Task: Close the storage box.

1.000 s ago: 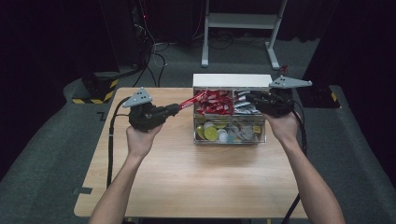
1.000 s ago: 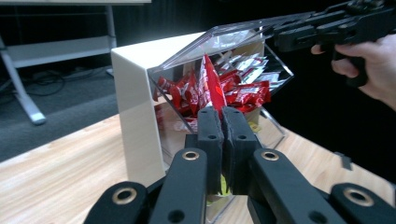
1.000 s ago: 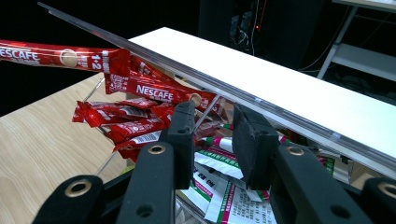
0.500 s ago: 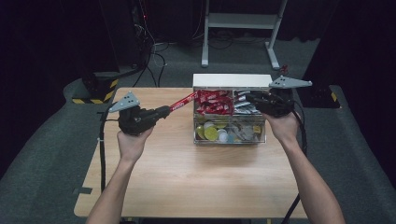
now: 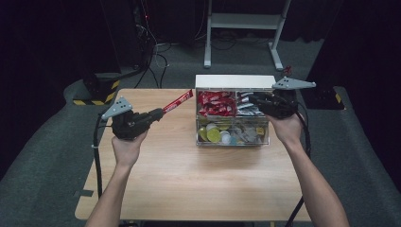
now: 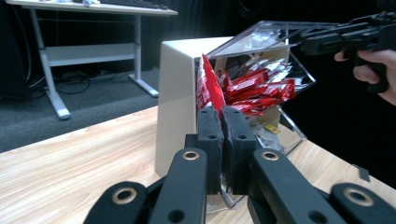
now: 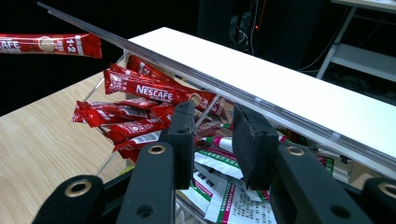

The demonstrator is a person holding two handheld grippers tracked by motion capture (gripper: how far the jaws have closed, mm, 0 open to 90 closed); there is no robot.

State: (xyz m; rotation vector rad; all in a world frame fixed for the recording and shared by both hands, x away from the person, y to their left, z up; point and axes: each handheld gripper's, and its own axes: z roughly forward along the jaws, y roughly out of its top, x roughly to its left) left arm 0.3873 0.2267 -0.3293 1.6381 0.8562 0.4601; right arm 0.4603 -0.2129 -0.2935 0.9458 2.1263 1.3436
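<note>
- Left gripper, jaws clamped on a red coffee stick, holds it above the desk, left of the clear box.
- Right gripper, jaws apart, props the box's lid.
- Risk: the thinly pinched stick slips and drops.

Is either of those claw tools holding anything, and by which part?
The left gripper pinches a red coffee sachet by one end. The right gripper seems to prop the clear box's lid open, though the contact is unclear.
</note>
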